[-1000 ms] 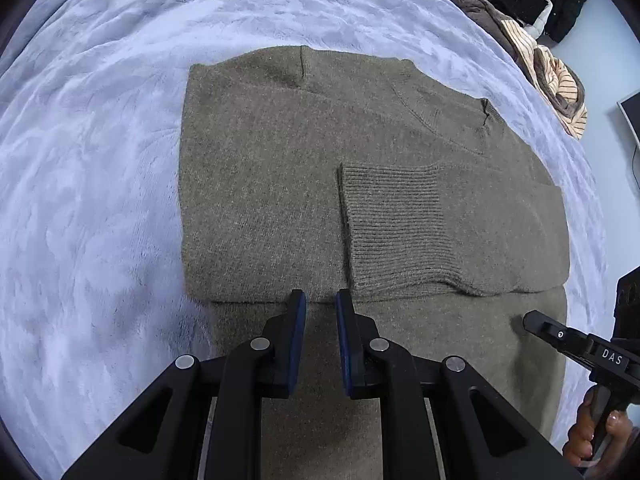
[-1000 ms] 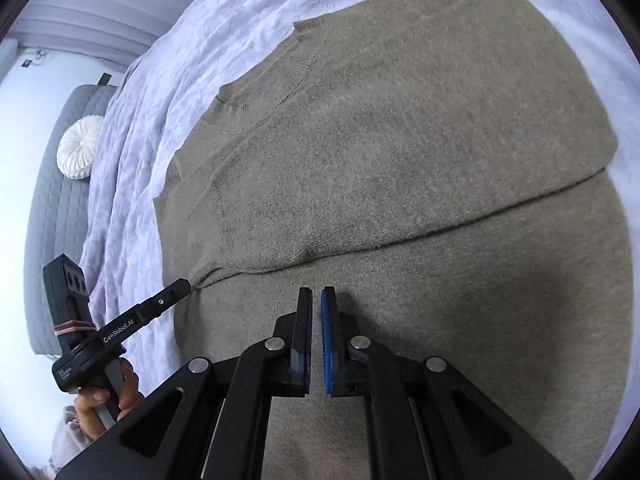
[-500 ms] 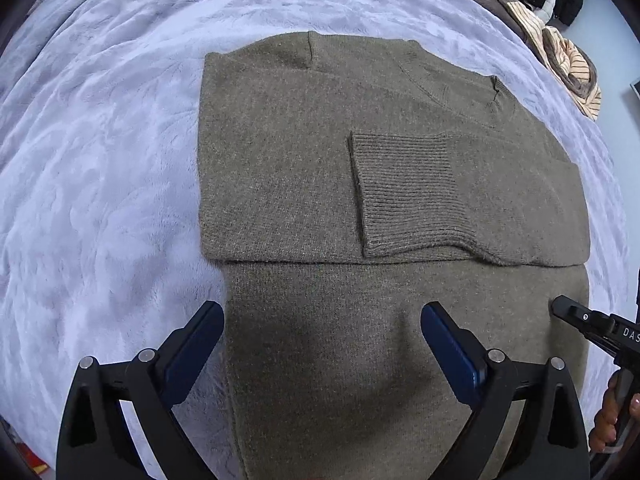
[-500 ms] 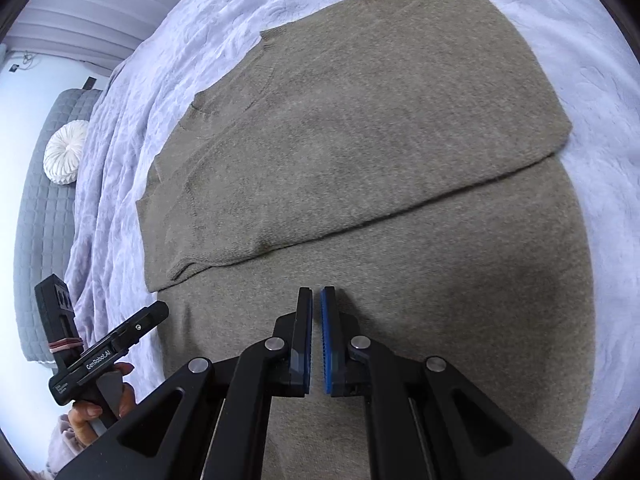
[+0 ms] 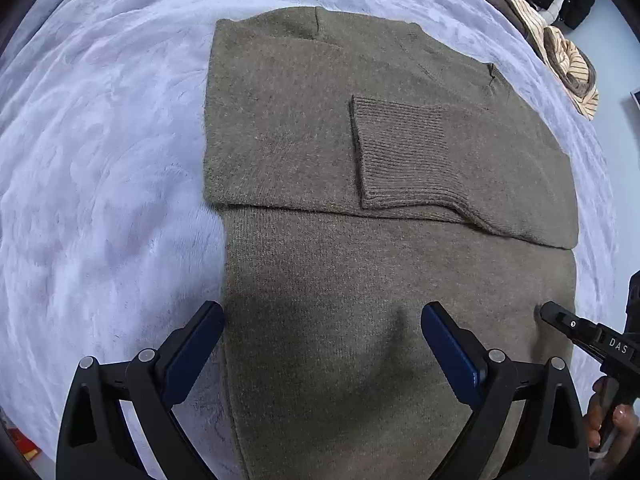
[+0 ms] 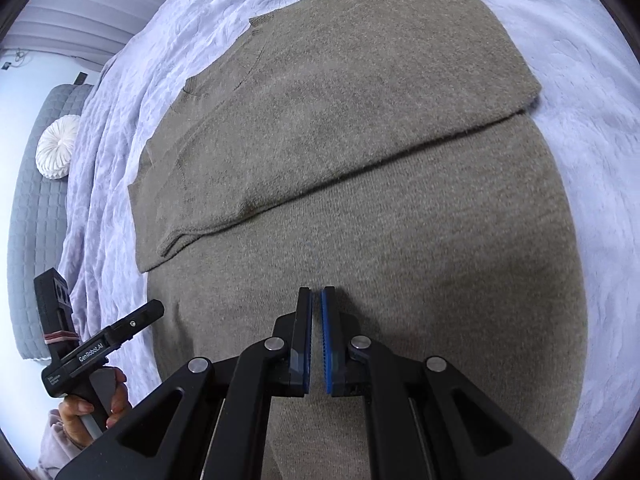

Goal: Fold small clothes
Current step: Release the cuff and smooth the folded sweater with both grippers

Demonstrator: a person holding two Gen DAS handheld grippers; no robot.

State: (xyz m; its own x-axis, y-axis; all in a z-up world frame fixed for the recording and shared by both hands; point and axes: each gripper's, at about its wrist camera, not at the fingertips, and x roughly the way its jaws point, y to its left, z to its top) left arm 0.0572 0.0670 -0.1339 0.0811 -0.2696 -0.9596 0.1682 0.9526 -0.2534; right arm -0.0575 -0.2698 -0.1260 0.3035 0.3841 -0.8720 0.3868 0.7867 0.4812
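Observation:
An olive-brown knit sweater (image 5: 320, 152) lies flat on a pale lilac bedspread (image 5: 100, 160), its sleeves folded across the chest with a ribbed cuff (image 5: 400, 152) on top. My left gripper (image 5: 322, 320) is open wide and empty above the sweater's lower body, near its left side edge. My right gripper (image 6: 317, 300) is shut and empty above the lower body of the sweater (image 6: 360, 140). The right gripper also shows in the left wrist view (image 5: 560, 320) at the sweater's right edge. The left gripper shows in the right wrist view (image 6: 148, 312).
A heap of other clothes (image 5: 560, 40), brown, striped and black, lies at the far right edge of the bed. A grey quilted headboard (image 6: 36, 220) with a round white cushion (image 6: 58, 146) stands at the left. The bedspread (image 6: 580, 60) surrounds the sweater.
My left gripper has opened from shut to wide open and drawn back toward the sweater's hem. My right gripper has stayed shut and also drawn back a little.

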